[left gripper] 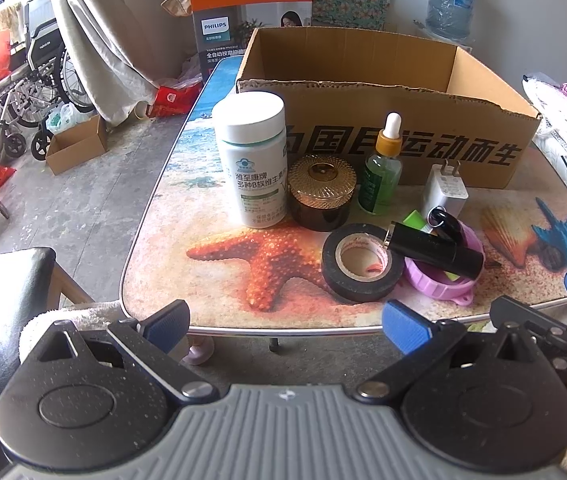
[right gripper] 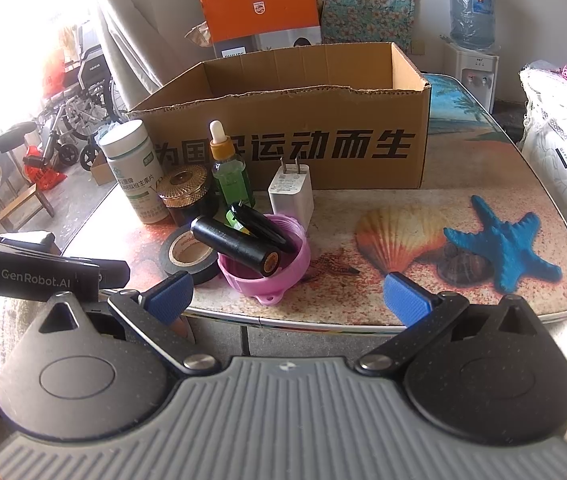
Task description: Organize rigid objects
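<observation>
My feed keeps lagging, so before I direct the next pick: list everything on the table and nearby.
cardboard box: 1, brown, back of table, open top
vitamin bottle: 1, white, left of row
jar: 1, dark, gold lid
dropper bottle: 1, green
charger plug: 1, white
tape roll: 1, black, front
pink lid: 1, holds a black cylinder
table: 1, beach print
left hand-held gripper: 1, blue pads, open
right hand-held gripper: 1, open
</observation>
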A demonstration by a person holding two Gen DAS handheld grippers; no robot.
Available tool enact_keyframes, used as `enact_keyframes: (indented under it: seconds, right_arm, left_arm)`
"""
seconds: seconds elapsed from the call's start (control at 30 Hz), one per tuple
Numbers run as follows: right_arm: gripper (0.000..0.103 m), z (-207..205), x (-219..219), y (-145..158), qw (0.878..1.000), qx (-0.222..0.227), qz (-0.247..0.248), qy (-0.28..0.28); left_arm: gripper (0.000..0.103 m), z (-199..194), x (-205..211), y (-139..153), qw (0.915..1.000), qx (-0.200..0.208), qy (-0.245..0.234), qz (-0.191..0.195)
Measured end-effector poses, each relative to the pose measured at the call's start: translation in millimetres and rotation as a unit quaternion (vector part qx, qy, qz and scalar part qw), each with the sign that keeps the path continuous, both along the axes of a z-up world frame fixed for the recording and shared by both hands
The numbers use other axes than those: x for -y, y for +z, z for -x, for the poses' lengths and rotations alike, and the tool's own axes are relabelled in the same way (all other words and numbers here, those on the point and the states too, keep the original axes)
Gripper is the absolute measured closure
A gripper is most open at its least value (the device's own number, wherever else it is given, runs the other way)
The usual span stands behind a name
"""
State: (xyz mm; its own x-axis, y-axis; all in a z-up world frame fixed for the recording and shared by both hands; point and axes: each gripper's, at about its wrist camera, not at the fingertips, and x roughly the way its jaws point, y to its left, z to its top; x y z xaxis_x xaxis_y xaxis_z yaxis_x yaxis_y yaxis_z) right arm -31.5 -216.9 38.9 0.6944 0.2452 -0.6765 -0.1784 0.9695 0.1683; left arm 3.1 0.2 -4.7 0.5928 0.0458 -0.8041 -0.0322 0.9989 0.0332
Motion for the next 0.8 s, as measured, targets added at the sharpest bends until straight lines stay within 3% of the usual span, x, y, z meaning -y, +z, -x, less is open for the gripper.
enact_keyframes:
  seconds: [0.8]
  right_arm:
    - [0.001, -3.1, 4.2, -3.0, 1.000, -0.001, -0.012, -0.006]
  left_arm:
    - [0.000, -3.0, 0.7, -4.1, 0.9999, -0.007, -0.009, 0.007]
